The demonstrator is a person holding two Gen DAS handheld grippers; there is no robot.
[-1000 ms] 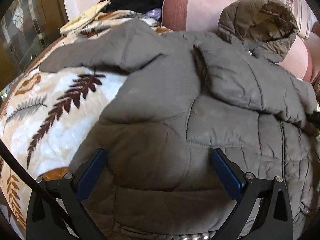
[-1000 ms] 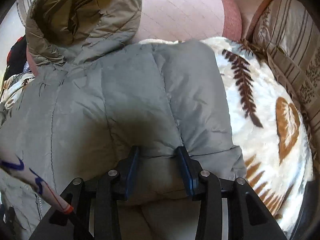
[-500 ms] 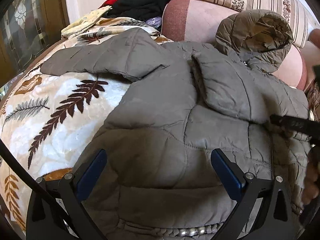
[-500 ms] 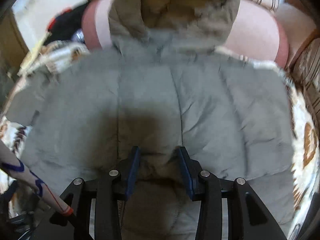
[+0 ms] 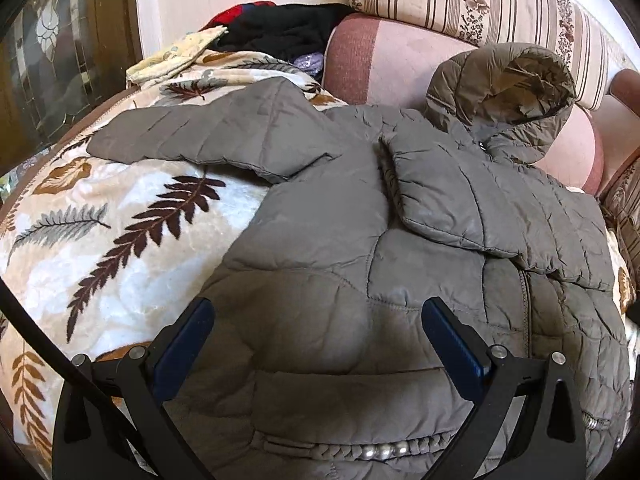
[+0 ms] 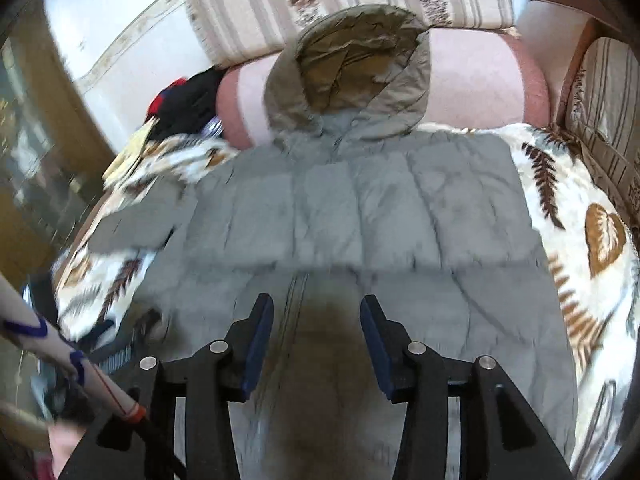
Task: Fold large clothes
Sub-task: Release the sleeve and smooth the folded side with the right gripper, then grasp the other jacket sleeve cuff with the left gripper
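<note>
A grey-brown quilted hooded jacket (image 5: 360, 248) lies front up on a leaf-patterned blanket (image 5: 100, 220). Its hood (image 5: 512, 92) rests against a pink bolster. One sleeve (image 5: 460, 200) is folded across the chest; the other sleeve (image 5: 208, 132) stretches out to the left. My left gripper (image 5: 318, 320) is open and empty above the jacket's lower left part. In the right wrist view the jacket (image 6: 360, 216) fills the middle, with the hood (image 6: 352, 68) at the top. My right gripper (image 6: 316, 320) is open and empty above the zipper line, holding nothing.
A pink bolster (image 5: 400, 68) and striped cushions (image 5: 480, 4) line the back. A pile of dark and red clothes (image 5: 280, 28) sits at the back left. A wooden cabinet with glass (image 5: 52, 60) stands at the left. A striped cushion (image 6: 604, 112) bounds the right side.
My right gripper let go of the folded sleeve, opened and pulled back from the jacket; its view is blurred by motion. My left gripper rose slightly and stayed open.
</note>
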